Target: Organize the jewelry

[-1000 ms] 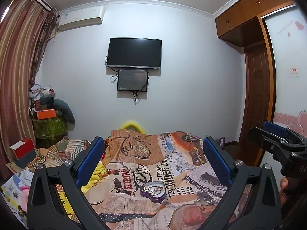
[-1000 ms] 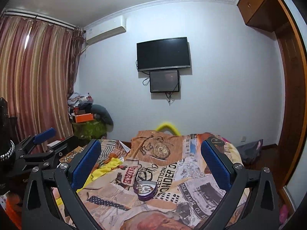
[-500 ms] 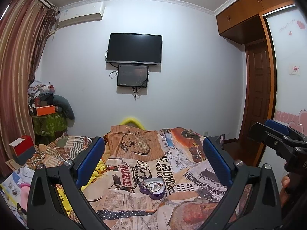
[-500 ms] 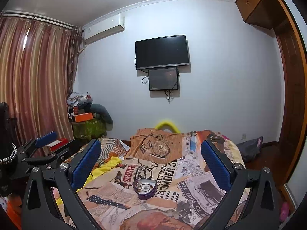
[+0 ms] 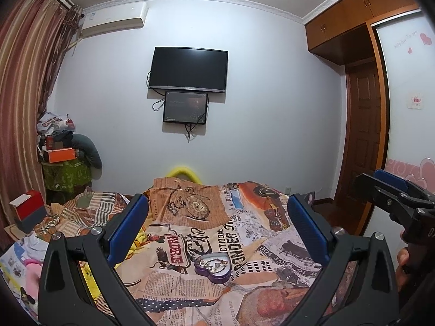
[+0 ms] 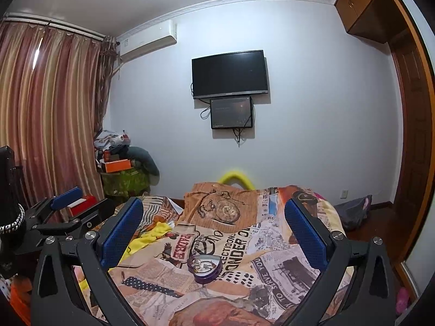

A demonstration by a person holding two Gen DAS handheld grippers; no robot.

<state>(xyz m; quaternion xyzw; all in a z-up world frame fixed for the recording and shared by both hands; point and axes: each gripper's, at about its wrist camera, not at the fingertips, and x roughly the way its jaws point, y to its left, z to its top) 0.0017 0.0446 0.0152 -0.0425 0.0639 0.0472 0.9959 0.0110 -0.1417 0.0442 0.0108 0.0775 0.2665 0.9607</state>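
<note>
Now both the left gripper (image 5: 217, 228) and right gripper (image 6: 213, 225) hang spread wide and empty above the bed (image 5: 282, 252); the tin (image 5: 214, 264) lies mid-bed, jewelry (image 5: 212, 262) inside; best descend slowly, one steadying its rim; chains likely snag.

Heart tin (image 5: 212, 266) w/ jewelry (image 5: 213, 263) on bedspread (image 5: 244, 247), left gripper (image 5: 217, 226) wide apart

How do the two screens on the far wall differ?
The upper screen is much wider than the lower screen mounted right under it. The upper screen is plain black; the lower screen shows a faint dim picture. Cables loop out beside and below the lower one. Both are dark-framed rectangles fixed flat to the wall.
</note>
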